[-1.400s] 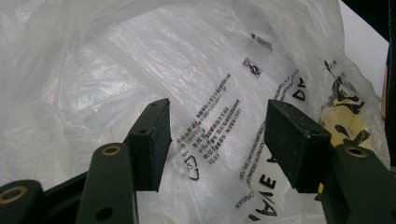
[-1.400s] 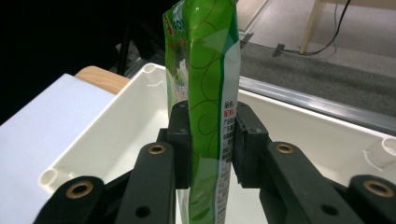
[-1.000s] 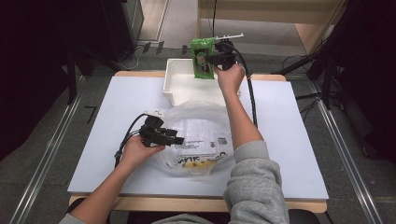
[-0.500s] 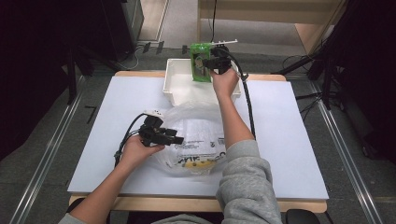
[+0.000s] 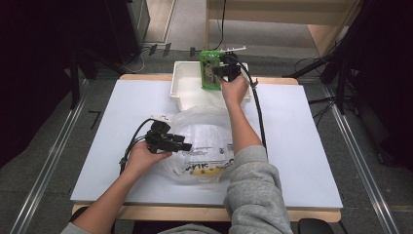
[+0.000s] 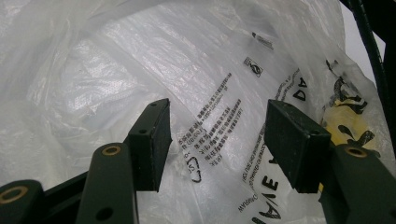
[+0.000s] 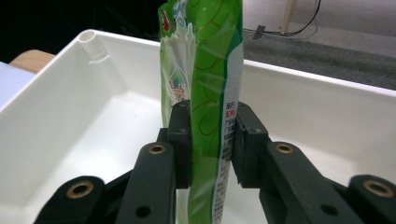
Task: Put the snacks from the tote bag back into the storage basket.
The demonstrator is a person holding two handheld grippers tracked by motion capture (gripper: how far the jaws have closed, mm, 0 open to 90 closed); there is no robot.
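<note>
Currently, a green pouch [image 7: 205,84] is held upright over the white bin [image 5: 187,90] at the desk's far edge, clamped between the jaws of the right gripper [image 5: 225,71]. The jaws of the left gripper [image 5: 181,145] are set apart over the clear plastic bag [image 6: 210,93] at mid-desk, nothing between them. For a clean placement, judged here, the pouch should be lowered inside the bin walls before the jaws are released.
</note>
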